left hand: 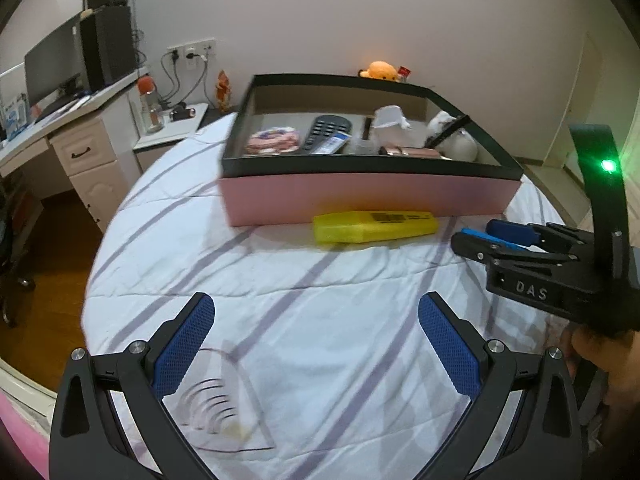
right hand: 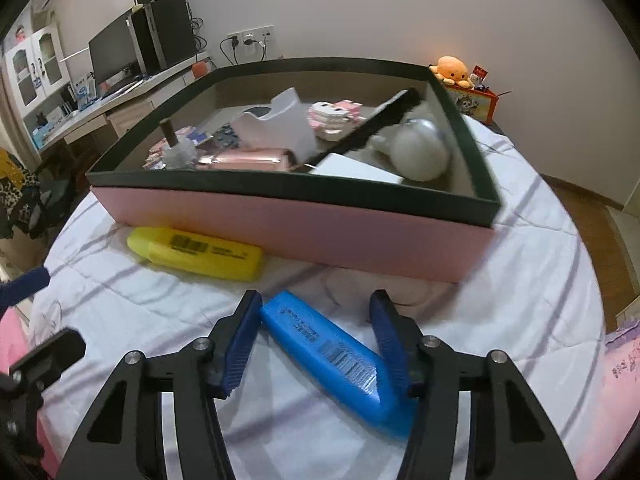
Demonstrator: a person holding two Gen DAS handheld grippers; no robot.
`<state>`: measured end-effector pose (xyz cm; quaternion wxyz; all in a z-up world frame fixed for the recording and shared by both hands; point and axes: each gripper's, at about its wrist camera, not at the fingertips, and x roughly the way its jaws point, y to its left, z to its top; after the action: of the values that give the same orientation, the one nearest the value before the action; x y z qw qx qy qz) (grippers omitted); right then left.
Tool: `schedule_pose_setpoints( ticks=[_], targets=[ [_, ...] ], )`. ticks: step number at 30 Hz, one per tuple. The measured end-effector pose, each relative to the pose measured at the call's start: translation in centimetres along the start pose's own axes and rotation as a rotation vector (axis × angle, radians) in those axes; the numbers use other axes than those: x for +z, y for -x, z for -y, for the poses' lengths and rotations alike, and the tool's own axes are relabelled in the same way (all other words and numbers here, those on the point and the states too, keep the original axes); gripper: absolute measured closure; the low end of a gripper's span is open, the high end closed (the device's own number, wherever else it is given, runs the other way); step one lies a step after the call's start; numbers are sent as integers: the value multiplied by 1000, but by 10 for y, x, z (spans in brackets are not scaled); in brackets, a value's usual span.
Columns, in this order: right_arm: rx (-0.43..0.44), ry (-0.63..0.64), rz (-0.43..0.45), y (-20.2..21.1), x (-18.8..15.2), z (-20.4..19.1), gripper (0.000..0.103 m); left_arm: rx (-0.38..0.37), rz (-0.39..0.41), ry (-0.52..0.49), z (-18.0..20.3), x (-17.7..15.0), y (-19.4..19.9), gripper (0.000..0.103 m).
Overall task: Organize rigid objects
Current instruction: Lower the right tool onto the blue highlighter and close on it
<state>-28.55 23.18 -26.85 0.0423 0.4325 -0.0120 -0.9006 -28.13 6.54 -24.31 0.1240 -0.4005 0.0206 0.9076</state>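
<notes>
Right gripper point(right hand: 316, 300) clenched around the blue case point(right hand: 332, 356), which lies flat on the striped bed sheet point(left hand: 240, 264) just in front of the pink box point(right hand: 280, 232). Grasped on the slant: one pad meeting the far end of the case, the other meeting its side nearer the camera, so probably not a very square hold. Before lifting, better to check that both pads press on flat sides and not only on corners; if the case starts to turn between the pads, set it down again and take it across its narrow width. Then lift straight up, high enough to pass over the dark rim of the box, carry forward, and lower into a free spot, since the box is already crowded with a remote, a tissue pack and a white plush toy. Release only when the case rests on something firm. Left gripper point(left hand: 316, 300) released, jaws wide apart, nothing between them, hovering above the sheet. Yellow case point(right hand: 196, 254) waiting beside the box wall, well apart from the blue one; probably the next thing to collect, maybe with the free hand.
</notes>
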Motion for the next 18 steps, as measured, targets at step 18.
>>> schedule_pose_setpoints(
  ticks=[18],
  targets=[
    [63, 129, -2, 19, -15, 38, 53, 23, -61, -45, 35, 4, -15, 0]
  ],
)
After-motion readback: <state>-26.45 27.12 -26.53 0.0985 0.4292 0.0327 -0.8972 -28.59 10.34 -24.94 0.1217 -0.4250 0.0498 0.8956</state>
